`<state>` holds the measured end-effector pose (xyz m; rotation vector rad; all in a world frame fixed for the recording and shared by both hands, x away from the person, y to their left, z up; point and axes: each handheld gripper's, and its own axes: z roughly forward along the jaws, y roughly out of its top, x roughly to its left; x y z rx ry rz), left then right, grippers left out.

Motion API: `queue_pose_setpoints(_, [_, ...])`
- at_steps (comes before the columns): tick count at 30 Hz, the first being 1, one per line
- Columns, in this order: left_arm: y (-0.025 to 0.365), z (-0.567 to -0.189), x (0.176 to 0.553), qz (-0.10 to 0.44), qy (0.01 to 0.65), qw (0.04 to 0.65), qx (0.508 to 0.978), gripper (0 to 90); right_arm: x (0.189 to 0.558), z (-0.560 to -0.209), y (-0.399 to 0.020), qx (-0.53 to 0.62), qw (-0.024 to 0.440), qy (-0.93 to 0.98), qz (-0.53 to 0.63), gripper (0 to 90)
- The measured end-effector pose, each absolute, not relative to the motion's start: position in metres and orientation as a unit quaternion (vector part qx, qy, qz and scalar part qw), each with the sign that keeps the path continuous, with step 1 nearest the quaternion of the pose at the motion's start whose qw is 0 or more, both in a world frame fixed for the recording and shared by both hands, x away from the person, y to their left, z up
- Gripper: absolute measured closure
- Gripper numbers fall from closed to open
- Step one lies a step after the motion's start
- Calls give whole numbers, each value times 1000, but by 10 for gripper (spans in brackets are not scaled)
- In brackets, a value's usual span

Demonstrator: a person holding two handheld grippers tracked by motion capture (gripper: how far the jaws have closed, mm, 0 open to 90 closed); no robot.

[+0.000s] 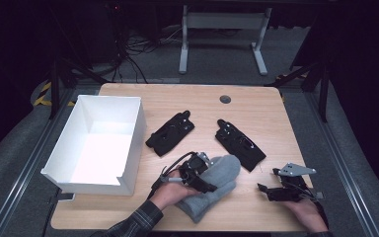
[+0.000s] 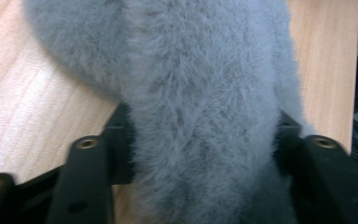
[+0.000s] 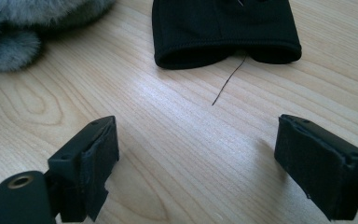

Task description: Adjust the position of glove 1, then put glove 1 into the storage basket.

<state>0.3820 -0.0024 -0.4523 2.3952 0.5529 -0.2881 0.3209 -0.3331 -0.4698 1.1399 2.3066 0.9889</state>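
Note:
A grey fuzzy mitten (image 1: pixel 223 170) lies near the table's front edge. My left gripper (image 1: pixel 208 183) reaches over it from the left. In the left gripper view the mitten (image 2: pixel 200 84) fills the gap of my left gripper (image 2: pixel 200 140), and both black pads press into its pile. My right gripper (image 1: pixel 266 190) rests low at the front right, apart from the mitten. In its own view my right gripper (image 3: pixel 200 140) stands open over bare wood, with nothing between the fingers. The mitten's edge (image 3: pixel 9 42) shows at that view's top left.
A white open box (image 1: pixel 86 178) stands at the table's left. Two black gloves lie mid-table: one (image 1: pixel 170 133) by the box, the other (image 1: pixel 240 144) right of centre, its cuff (image 3: pixel 223 28) ahead of my right gripper with a loose thread (image 3: pixel 228 79).

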Motion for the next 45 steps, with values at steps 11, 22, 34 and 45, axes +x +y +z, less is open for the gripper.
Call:
queue_pose_setpoints(11, [3, -444, 382, -112, 200, 339, 913, 715, 321, -470, -333, 406, 191, 821, 352, 140])
queue_pose_setpoints(22, [18, -422, 384, -92, 207, 359, 905, 719, 321, -470, -333, 405, 191, 822, 353, 140])
queue_pose_setpoints(34, [33, -388, 386, -59, 220, 383, 895, 717, 321, -470, -333, 405, 191, 822, 352, 140])
queue_pose_setpoints(45, [42, -349, 389, -22, 229, 391, 891, 717, 321, -470, -333, 405, 191, 822, 352, 140])
